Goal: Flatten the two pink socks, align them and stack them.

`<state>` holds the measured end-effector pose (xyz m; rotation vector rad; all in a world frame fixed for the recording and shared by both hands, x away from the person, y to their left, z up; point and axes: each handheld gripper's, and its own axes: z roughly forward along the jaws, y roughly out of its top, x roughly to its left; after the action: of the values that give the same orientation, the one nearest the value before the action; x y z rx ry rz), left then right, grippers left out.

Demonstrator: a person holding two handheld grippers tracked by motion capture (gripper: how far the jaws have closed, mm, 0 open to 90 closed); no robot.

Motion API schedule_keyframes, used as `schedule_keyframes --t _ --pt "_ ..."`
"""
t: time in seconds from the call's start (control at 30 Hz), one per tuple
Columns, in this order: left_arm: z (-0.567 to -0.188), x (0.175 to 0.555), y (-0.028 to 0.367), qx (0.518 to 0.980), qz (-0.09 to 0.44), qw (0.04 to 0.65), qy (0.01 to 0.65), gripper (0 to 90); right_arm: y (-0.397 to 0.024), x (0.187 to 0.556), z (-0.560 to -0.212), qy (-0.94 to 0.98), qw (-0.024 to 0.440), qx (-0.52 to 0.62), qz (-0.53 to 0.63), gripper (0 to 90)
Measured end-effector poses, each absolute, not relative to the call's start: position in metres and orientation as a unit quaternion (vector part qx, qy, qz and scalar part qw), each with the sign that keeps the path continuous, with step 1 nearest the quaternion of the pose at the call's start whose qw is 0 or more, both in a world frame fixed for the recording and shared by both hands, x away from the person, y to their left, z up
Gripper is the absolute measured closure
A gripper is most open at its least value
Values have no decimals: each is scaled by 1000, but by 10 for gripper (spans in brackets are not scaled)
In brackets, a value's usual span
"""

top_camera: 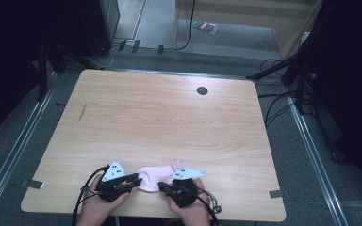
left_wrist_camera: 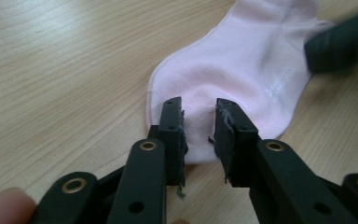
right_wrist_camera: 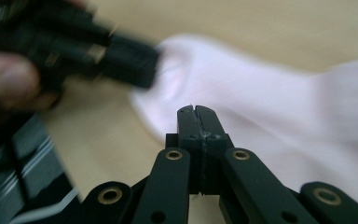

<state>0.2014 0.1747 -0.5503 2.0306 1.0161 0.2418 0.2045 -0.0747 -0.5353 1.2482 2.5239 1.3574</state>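
A pink sock [top_camera: 152, 178] is lying flat on the wooden counter [top_camera: 160, 122], close to the near edge and roughly midway along it. The person's two hands are coming in from the bottom of the high view, each one holding a hand-held gripper, and the sock is sitting between them.

The left hand-held gripper [left_wrist_camera: 199, 122] is resting at the sock's left end. In the left gripper view its jaws are standing a little apart, with a clear gap between the pads, and they are straddling the rounded edge of the sock [left_wrist_camera: 242, 65]. The cloth is showing through the gap, but the jaws are not pinching it. Small printed lettering is showing on the sock, too small to read. A fingertip [left_wrist_camera: 7, 205] is showing at the bottom left corner of that view.

The right hand-held gripper [right_wrist_camera: 198, 111] is sitting at the sock's right side in the high view [top_camera: 162, 187]. In the right gripper view its jaws are pressed together with no gap, and their tips are lying just over the near edge of the pale cloth [right_wrist_camera: 261, 102]. Whether any cloth is caught between them, I cannot tell. That view is blurred.

A dark round hole [top_camera: 201, 90] is showing in the counter near its far edge, well apart from the sock.
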Motion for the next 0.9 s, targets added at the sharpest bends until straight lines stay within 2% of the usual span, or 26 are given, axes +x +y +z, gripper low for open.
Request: schedule_keyframes --t 0.1,0.23,0.43,0.5,0.6,0.73,0.83,0.9 --pt "-551 202 174 808 97 417 405 717 -103 217 -521 782 58 436 441 900" --pt "-552 203 175 808 92 420 402 718 -123 231 -528 768 89 465 431 900" --pt "-552 204 177 809 90 419 404 752 -120 234 -546 786 91 465 397 900" --pt "-552 205 177 808 90 419 404 752 -122 233 -544 792 113 462 384 900" --pt "-552 205 177 803 79 429 406 702 -125 232 -545 786 107 458 401 896" --pt "-548 203 182 787 93 475 383 564 -134 233 -538 760 92 462 448 730" --pt "-542 201 189 761 117 509 385 450 -144 235 -529 745 126 455 471 524" --pt "-538 201 195 747 134 519 394 348 -150 237 -526 743 132 451 476 419"
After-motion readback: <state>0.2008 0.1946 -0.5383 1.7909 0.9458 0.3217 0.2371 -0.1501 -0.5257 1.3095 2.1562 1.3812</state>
